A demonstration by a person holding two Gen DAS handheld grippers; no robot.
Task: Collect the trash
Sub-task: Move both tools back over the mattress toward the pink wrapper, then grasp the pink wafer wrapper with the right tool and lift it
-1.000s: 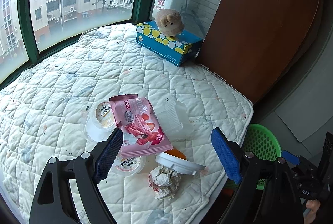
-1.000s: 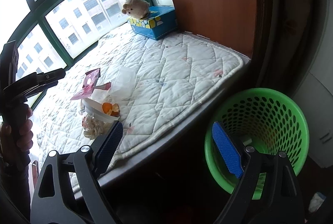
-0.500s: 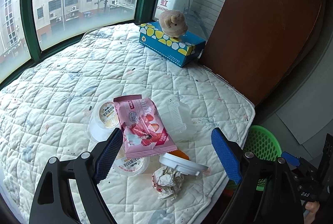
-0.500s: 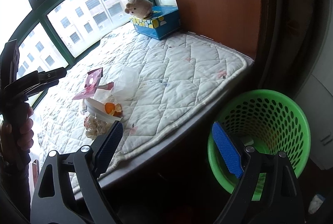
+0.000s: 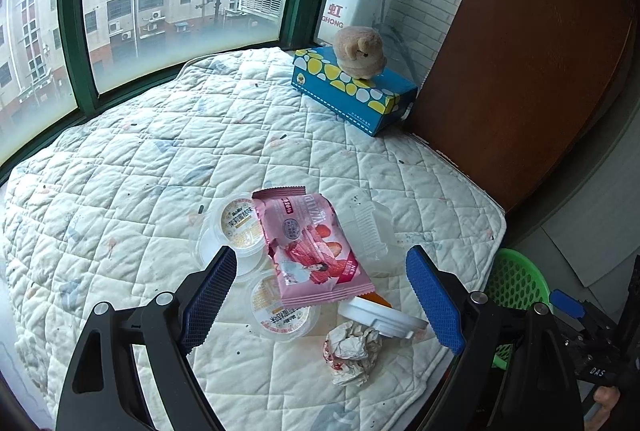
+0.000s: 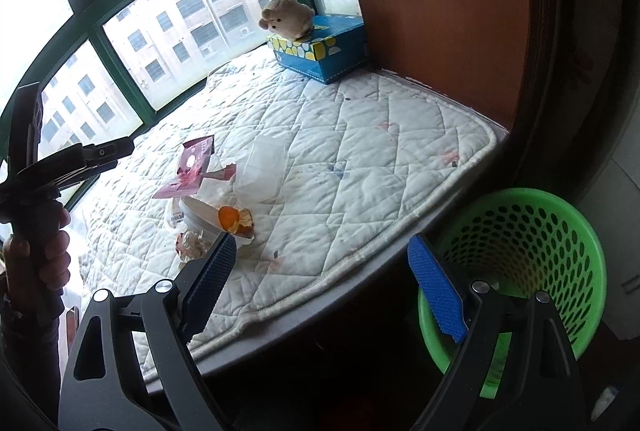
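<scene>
Trash lies in a pile on the quilted pad (image 5: 140, 167): a pink snack wrapper (image 5: 312, 247), two round plastic cups (image 5: 240, 223) (image 5: 280, 315), a clear plastic container (image 5: 368, 227), a white lid (image 5: 380, 319) with orange peel (image 6: 234, 219), and a crumpled tissue (image 5: 350, 349). My left gripper (image 5: 320, 295) is open and empty, hovering over the pile. My right gripper (image 6: 320, 287) is open and empty, off the pad's edge, beside the green basket (image 6: 516, 231). The wrapper also shows in the right wrist view (image 6: 188, 167).
A blue tissue box (image 5: 352, 91) with a plush toy (image 5: 360, 53) on it stands at the far corner by a brown wooden panel (image 5: 520, 51). Green-framed windows (image 5: 72, 23) ring the pad. The basket also shows at the left view's right edge (image 5: 516, 279).
The left gripper has drawn back slightly, so the pile sits lower between its fingers. The right gripper has shifted a little; the basket and pad appear slightly higher in its view.
</scene>
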